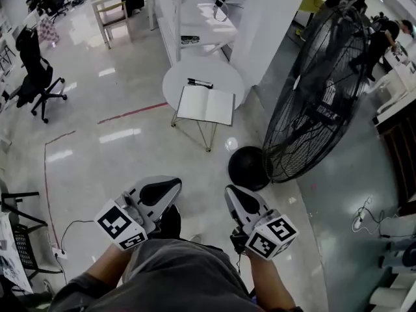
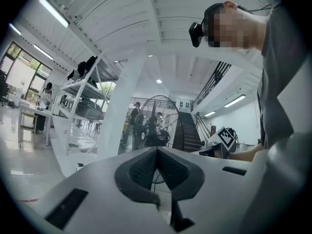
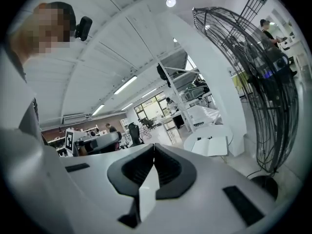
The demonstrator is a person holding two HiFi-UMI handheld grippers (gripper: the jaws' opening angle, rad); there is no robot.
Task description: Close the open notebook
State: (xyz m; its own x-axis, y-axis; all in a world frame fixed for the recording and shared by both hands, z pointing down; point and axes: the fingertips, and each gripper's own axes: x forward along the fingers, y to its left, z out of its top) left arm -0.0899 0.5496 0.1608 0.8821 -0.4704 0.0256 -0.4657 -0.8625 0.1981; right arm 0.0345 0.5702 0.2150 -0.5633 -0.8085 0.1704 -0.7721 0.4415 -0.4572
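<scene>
Left gripper (image 1: 171,184) and right gripper (image 1: 233,195) pressed together, empty; notebook (image 1: 206,104) lies far off on tabletop (image 1: 227,75); we should close in, then lift one cover.

My left hand-held gripper (image 1: 170,186) and right hand-held gripper (image 1: 234,195) hang above the floor (image 1: 117,155), well apart from the round bench (image 1: 172,83) carrying the open notebook (image 1: 206,104) and a pen (image 1: 199,83).

No legible txt, nos. or brands. Only b/w square code patterns: left cube (image 1: 121,226) behind left fingers (image 1: 161,191), right cube (image 1: 273,234) behind right fingers (image 1: 239,201).
</scene>
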